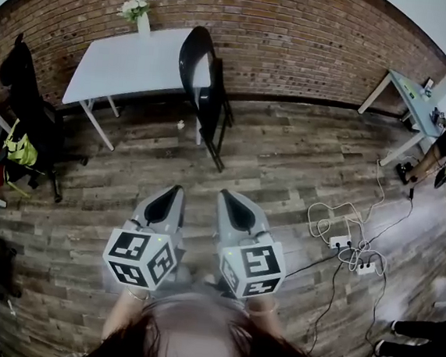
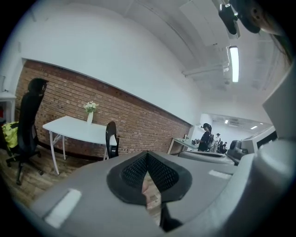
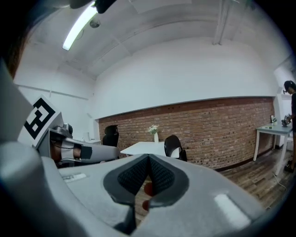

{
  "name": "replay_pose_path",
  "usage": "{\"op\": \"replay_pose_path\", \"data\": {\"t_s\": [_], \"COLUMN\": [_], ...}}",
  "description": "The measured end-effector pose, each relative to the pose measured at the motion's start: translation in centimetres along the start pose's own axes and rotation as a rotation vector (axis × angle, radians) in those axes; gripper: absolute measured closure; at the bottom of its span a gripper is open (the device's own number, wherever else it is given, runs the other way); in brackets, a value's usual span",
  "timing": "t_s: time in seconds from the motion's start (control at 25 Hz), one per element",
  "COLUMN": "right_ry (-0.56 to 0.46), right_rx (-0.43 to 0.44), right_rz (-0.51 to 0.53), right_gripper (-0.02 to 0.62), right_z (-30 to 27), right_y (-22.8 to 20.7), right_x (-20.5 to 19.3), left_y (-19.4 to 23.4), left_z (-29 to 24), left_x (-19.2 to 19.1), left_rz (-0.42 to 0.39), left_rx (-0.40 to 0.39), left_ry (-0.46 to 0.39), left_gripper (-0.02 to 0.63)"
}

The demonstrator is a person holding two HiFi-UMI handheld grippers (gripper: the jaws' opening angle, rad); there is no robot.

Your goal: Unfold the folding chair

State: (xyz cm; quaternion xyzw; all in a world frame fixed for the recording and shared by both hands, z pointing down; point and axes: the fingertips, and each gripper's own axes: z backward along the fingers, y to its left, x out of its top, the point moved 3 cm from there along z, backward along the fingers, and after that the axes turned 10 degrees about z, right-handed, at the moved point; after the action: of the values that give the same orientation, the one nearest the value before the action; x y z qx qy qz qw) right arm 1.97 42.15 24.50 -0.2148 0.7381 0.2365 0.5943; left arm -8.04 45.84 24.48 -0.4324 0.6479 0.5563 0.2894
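The plank floor [image 1: 287, 164] runs from the operator to the brick wall [image 1: 299, 40] and is bare across its middle. A white table [image 1: 116, 65] stands against the wall. The chair [image 1: 204, 86] stands upright at the table's right end, black and apparently still folded flat; whether it leans on the table edge cannot be determined. An office chair [image 1: 25, 115] stands to the left of the table, well apart from the folding one. The left gripper [image 1: 173, 194] and right gripper [image 1: 227, 196] are held side by side close to the operator's body, each with its jaws pressed together on nothing. Both point toward the chair and are well short of it. Judged step: approach, with no contact yet made. The next move calls for crossing the bare floor, spreading both sets of jaws, then taking the backrest with one gripper and the seat or front frame with the other. Draw the chair clear of the table edge before spreading it, since the legs need floor room. Cables [image 1: 350, 241] lie to the right; keep the approach left of them.
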Motion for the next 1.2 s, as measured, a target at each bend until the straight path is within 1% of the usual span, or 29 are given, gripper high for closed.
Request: {"op": "replay_pose_path", "data": {"t_s": [0.2,0.32,0.48,0.6,0.76,0.92,1.2], "right_ry": [-0.004,0.001,-0.003,-0.01,-0.014,-0.014,-0.028], "right_rx": [0.053,0.061,0.061,0.066,0.069,0.059,0.024], "right_rz": [-0.022,-0.02,-0.036,-0.058,-0.088,-0.075,-0.07], "right_gripper": [0.601,0.6,0.6,0.6,0.6,0.6,0.6], "right_z": [-1.4,-2.9,-5.4,-7.4,-10.7,-14.2,-19.1], "right_y": [0.1,-0.3,-1.1,-1.7,-2.4,-2.8,-3.8], "right_x": [-0.3,-0.3,-0.1,0.1,0.5,1.2,3.1], "left_y": [0.9,1.7,2.8,3.7,5.7,8.6,12.1], "left_z": [-0.7,-1.8,-3.8,-5.5,-7.8,-9.8,-12.6], "left_x": [0.2,0.7,1.9,2.9,4.4,5.9,9.0], "left_rz": [0.03,0.041,0.058,0.065,0.067,0.071,0.072], "left_rx": [0.033,0.041,0.002,-0.02,-0.022,-0.016,-0.041], "left_ry": [0.006,0.002,-0.01,0.0,0.016,0.025,0.033], "left_gripper": [0.609,0.609,0.609,0.609,0.609,0.609,0.609]}}
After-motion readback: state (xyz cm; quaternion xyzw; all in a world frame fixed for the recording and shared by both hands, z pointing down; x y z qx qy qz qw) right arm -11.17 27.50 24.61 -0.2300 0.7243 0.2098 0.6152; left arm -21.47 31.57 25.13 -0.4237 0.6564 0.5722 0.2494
